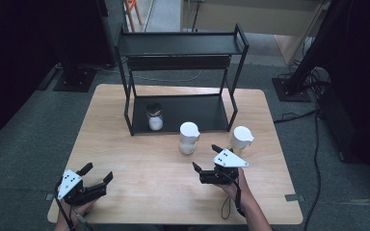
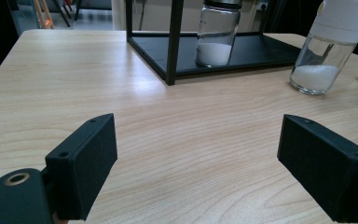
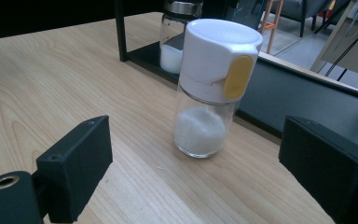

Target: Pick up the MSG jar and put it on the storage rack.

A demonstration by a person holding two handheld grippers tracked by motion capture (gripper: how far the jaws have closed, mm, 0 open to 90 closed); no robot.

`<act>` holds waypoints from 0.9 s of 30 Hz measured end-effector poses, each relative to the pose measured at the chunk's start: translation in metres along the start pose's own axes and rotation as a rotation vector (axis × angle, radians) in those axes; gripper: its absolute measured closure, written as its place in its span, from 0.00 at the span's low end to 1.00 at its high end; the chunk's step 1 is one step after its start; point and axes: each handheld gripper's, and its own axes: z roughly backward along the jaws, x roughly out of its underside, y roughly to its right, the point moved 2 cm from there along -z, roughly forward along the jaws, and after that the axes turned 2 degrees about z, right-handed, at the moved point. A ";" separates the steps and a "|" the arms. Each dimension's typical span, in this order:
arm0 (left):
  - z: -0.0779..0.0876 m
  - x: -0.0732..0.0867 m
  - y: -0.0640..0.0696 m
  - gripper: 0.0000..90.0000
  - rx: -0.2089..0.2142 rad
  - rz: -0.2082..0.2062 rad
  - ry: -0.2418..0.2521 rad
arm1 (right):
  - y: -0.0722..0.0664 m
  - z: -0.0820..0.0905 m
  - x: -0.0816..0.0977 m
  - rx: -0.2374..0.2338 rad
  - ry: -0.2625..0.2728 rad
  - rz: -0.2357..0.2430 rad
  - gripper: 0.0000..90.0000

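Right gripper (image 1: 208, 157), jaws spread and empty, hovers level over the table (image 1: 139, 192), pointing at the white-capped shaker (image 3: 209, 88) standing apart at its twelve o'clock before the black rack (image 1: 180, 45).

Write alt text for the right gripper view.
A glass shaker with a white cap and yellow tab, holding white powder, stands upright on the wooden table, ahead of the open right gripper. Behind it, a dark-lidded jar stands on the black rack.
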 end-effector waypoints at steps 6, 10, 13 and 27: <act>0.000 0.000 0.000 0.14 0.001 0.000 0.000 | 0.000 -0.003 -0.001 0.005 -0.004 -0.003 0.10; 0.001 0.000 0.000 0.14 0.005 -0.003 0.002 | 0.001 -0.006 0.000 0.018 -0.015 -0.005 0.11; 0.000 0.000 0.000 0.14 0.005 -0.003 0.002 | 0.001 -0.007 -0.001 0.022 -0.017 -0.008 0.11; 0.000 0.000 0.000 0.14 0.006 -0.003 0.003 | -0.003 -0.021 -0.007 0.057 -0.020 -0.046 0.11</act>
